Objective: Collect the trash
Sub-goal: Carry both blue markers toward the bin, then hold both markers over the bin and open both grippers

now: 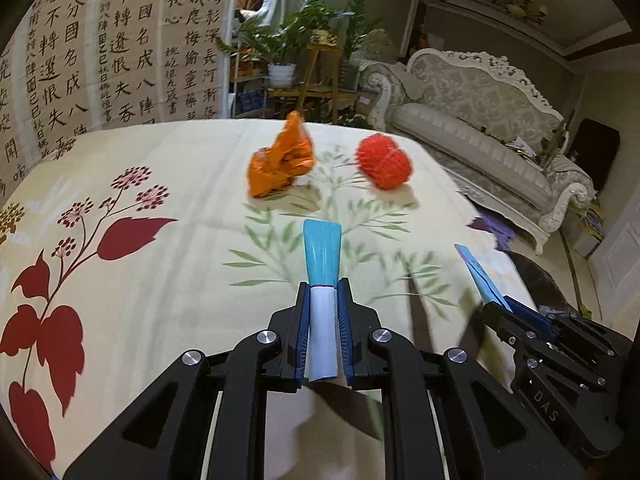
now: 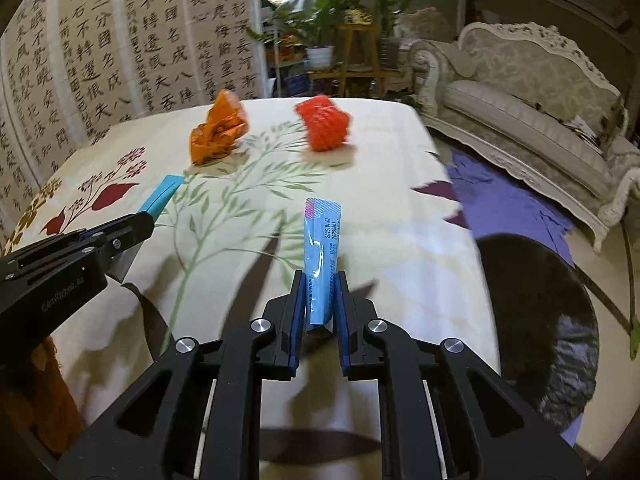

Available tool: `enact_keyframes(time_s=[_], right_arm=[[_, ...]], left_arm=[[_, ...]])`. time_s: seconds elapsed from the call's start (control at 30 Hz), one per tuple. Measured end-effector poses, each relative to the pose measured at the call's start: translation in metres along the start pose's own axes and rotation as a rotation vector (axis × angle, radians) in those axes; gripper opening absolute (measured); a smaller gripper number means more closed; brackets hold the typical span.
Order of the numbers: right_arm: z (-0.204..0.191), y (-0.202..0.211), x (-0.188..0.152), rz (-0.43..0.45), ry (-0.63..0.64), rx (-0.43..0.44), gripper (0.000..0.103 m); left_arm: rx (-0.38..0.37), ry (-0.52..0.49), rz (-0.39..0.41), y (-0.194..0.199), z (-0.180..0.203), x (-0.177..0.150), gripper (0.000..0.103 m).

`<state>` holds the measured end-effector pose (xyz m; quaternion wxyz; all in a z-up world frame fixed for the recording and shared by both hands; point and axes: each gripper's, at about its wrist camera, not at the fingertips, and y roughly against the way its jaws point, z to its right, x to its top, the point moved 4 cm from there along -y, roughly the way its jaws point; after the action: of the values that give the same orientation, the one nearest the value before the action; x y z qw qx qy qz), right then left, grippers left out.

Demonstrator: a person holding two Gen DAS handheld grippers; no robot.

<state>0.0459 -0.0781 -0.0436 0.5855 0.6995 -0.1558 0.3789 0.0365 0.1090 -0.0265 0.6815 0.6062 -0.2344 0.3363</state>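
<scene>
The right wrist view settles the relation that matters most: the dark bin [image 2: 536,320] lies on the floor just past the right edge of the table [image 2: 420,240], down and to the right of the right gripper [image 2: 320,280], so the right hand is the nearer one to it and the left must cross more of the tabletop to reach it. That gripper is clamped on a blue sachet [image 2: 322,248], whose long axis runs straight out along the fingers, its printed end pointing away toward the far side of the table. The left gripper [image 1: 322,292] is likewise closed tight, on a blue-and-white sachet [image 1: 322,256] held the same lengthwise way (white end down between the pads, flared blue end forward). Two pieces of rubbish are not yet collected: a crumpled orange wrapper [image 1: 280,164] and a red spiky ball [image 1: 384,162], side by side and well ahead of both grippers near the table's far edge. The left wrist view shows only a dark sliver of the bin's rim at its right side, so the drop target is really readable from the right camera alone; each view, however, shows the other gripper from the side with its sachet poking out.
</scene>
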Motion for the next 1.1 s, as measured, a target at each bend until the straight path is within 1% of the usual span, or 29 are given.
enact_keyframes(time_s=[0.2,0.33,0.5,0.63,0.8,0.93,1.1], right_arm=[[0.035,0.023,-0.009,0.042,-0.061,-0.071,0.014],[0.064,0.040,-0.014,0.079,-0.105,-0.142,0.014],[0.100,0.060,-0.019,0.120,-0.150,-0.227,0.014],[0.127,0.073,-0.024,0.150,-0.193,-0.273,0.014],[0.154,0.079,-0.031,0.171,-0.223,-0.326,0.014],[0.167,0.078,-0.036,0.178,-0.237,-0.339,0.014],[0.182,0.071,-0.036,0.186,-0.256,-0.347,0.014]], left_arm=[[-0.044,-0.055,0.034,0.010,0.036,-0.001,0.015],[-0.083,-0.090,0.050,0.012,0.062,0.000,0.015],[-0.137,-0.150,0.061,0.010,0.100,0.001,0.015],[-0.178,-0.193,0.070,0.008,0.132,0.001,0.015],[-0.217,-0.242,0.076,0.001,0.167,0.000,0.015],[-0.231,-0.269,0.073,-0.009,0.189,0.000,0.015],[-0.227,-0.293,0.072,-0.021,0.207,-0.001,0.015]])
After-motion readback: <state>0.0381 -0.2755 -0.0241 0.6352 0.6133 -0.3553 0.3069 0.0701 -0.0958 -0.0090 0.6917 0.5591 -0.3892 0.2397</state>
